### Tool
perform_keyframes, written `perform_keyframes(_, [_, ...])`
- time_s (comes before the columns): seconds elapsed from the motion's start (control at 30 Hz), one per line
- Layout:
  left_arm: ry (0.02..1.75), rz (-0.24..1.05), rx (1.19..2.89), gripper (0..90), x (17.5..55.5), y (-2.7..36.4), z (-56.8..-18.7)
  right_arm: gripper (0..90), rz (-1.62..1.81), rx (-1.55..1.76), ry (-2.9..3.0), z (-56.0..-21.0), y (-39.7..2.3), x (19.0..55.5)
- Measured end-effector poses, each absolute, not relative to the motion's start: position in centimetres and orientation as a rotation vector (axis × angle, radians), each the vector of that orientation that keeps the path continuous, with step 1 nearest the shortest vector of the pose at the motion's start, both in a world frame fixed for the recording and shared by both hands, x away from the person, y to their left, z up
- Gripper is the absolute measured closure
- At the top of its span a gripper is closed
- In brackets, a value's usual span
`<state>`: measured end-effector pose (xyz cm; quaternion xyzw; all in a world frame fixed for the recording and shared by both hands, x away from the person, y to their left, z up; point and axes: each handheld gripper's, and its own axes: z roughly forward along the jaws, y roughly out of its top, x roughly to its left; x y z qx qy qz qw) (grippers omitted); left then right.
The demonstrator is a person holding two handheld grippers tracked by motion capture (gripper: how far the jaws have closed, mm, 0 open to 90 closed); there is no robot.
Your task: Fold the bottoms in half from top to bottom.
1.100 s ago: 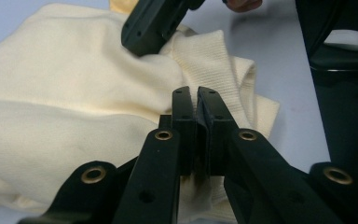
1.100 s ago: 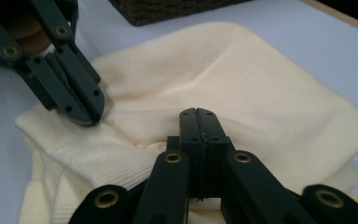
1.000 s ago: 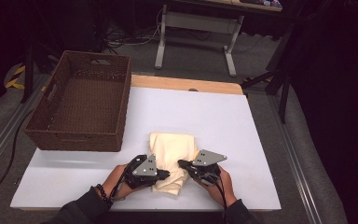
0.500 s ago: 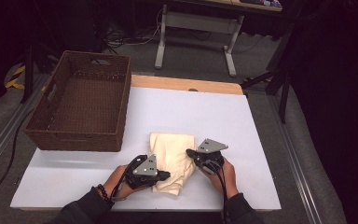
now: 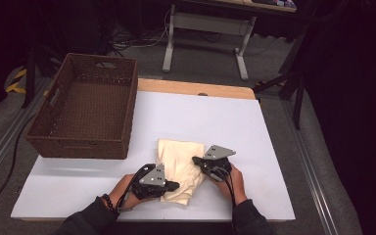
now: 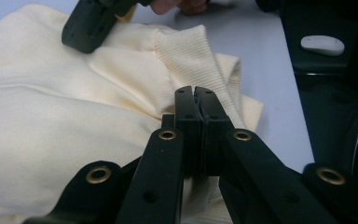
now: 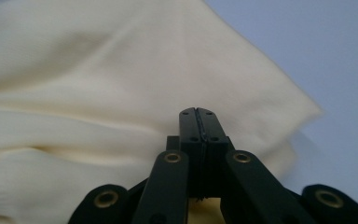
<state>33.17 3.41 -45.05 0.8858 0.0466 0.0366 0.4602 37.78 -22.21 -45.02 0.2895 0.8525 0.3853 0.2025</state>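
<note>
A folded cream garment [image 5: 178,159] lies on the white table [image 5: 200,117] near its front edge. My left gripper [image 5: 176,186] rests at the garment's near left corner, jaws shut, tips touching the cloth. In the left gripper view its tips [image 6: 196,89] meet against a ribbed cuff [image 6: 186,56], with nothing seen between them. My right gripper [image 5: 196,160] sits at the garment's right edge, also shut. Its closed tips [image 7: 197,111] point across the cream cloth [image 7: 121,70]. The right gripper's jaws [image 6: 91,28] press on the cloth [image 6: 51,93] farther off.
A brown wicker basket [image 5: 78,147] stands empty at the table's left back. A wooden strip [image 5: 196,89] runs along the far edge. Beyond the table's right side lies a small white oval object [image 6: 322,44] on a dark surface. A desk frame [image 5: 205,29] stands behind.
The right gripper has slid a little away from the person along the garment's right edge. The left gripper has stayed where it was.
</note>
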Motion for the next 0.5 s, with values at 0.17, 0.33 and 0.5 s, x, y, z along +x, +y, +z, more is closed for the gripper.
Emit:
perform_keyframes(0.17, [0.095, 0.118, 2.191, 89.6, 33.1, 3.3, -45.0, 90.0, 1.064, 0.867, 2.345, -45.0, -23.2, 38.0])
perform_keyframes(0.33, [0.109, 0.120, 2.177, 89.3, 33.1, 3.6, -44.9, 90.0, 1.180, 0.802, 2.352, -44.1, -23.1, 36.7])
perform_keyframes(0.5, [0.096, 0.141, 2.181, 87.4, 33.0, 4.1, -44.3, 90.0, 1.226, 0.667, 2.408, -43.3, -22.3, 34.2])
